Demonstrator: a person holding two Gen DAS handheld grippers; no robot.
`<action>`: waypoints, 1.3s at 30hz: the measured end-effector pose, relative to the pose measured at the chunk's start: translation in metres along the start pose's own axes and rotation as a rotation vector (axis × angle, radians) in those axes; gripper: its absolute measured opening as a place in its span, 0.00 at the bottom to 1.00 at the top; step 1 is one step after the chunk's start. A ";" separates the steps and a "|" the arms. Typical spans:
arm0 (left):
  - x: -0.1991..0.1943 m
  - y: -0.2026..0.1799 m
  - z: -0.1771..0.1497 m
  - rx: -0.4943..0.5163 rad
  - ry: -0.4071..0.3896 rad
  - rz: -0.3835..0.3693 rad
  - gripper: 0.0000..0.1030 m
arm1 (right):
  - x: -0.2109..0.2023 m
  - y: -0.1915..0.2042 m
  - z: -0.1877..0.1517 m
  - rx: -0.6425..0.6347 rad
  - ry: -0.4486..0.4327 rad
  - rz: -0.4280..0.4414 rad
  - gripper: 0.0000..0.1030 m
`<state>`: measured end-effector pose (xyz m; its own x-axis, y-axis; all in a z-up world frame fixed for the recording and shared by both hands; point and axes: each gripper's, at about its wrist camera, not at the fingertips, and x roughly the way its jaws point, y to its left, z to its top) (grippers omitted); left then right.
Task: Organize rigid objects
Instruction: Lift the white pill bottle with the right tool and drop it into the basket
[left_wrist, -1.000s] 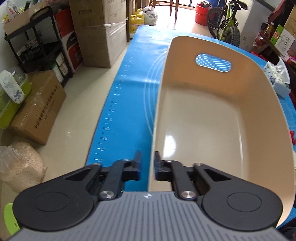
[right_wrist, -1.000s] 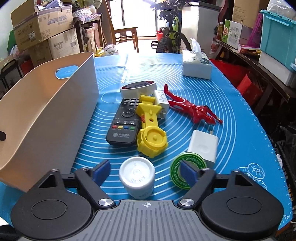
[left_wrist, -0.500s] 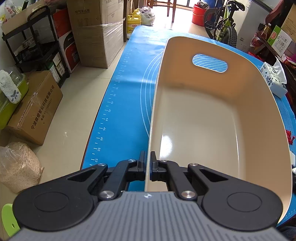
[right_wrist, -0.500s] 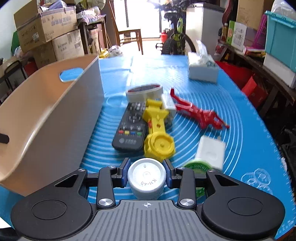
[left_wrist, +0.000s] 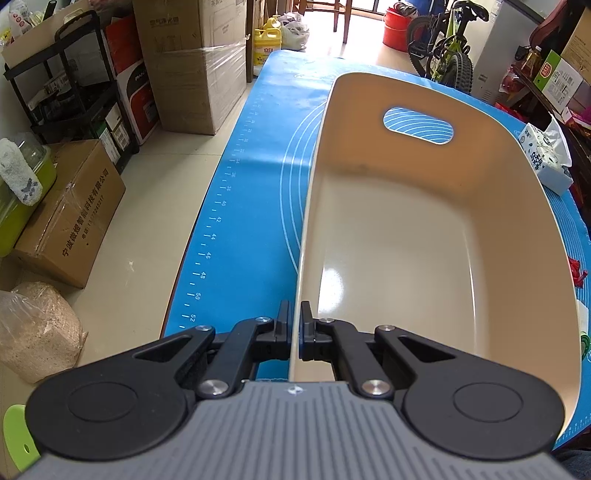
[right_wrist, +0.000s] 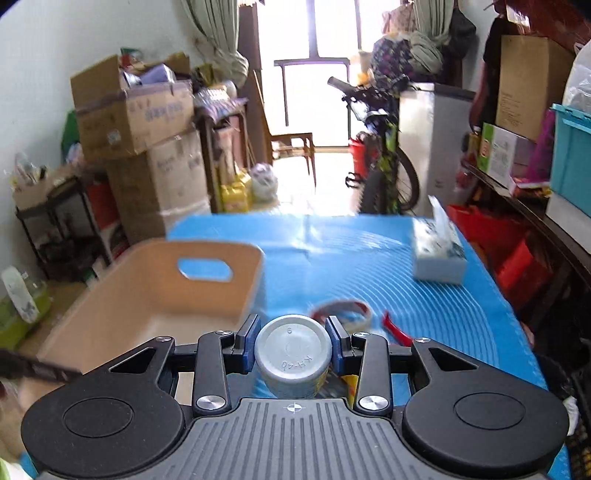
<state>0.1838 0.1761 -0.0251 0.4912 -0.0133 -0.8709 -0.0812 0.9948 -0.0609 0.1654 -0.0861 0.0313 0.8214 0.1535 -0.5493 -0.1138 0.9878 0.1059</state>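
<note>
A beige plastic bin (left_wrist: 424, 236) with a handle cut-out stands empty on the blue mat (left_wrist: 255, 177). My left gripper (left_wrist: 294, 329) is shut on the bin's near rim, one finger inside and one outside. In the right wrist view my right gripper (right_wrist: 292, 342) is shut on a small white bottle (right_wrist: 293, 356) with a round cap and holds it lifted above the mat, to the right of the bin (right_wrist: 147, 295). A red-rimmed oval object (right_wrist: 343, 312) and a red tool (right_wrist: 397, 332) lie on the mat beyond the bottle. The other items are hidden below the gripper.
A tissue box (right_wrist: 437, 254) stands at the far right of the mat. Cardboard boxes (left_wrist: 70, 218), a black shelf rack (left_wrist: 77, 81) and a sack (left_wrist: 33, 328) sit on the floor left of the table. A bicycle (right_wrist: 380, 155) stands beyond the far edge.
My right gripper closed on the white bottle and lifted it up from the mat, tilting the view upward. My left gripper closed on the bin's rim.
</note>
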 end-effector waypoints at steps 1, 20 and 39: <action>0.000 0.000 0.000 0.000 -0.001 -0.001 0.04 | 0.001 0.004 0.003 0.001 -0.007 0.012 0.43; 0.000 -0.001 -0.001 0.001 -0.001 0.001 0.04 | 0.066 0.086 -0.012 -0.120 0.259 0.157 0.43; 0.001 -0.001 -0.001 -0.001 -0.001 0.005 0.05 | 0.071 0.091 -0.024 -0.187 0.327 0.133 0.56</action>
<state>0.1836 0.1748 -0.0259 0.4914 -0.0084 -0.8709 -0.0845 0.9948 -0.0573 0.2005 0.0151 -0.0180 0.5749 0.2500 -0.7791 -0.3313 0.9418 0.0578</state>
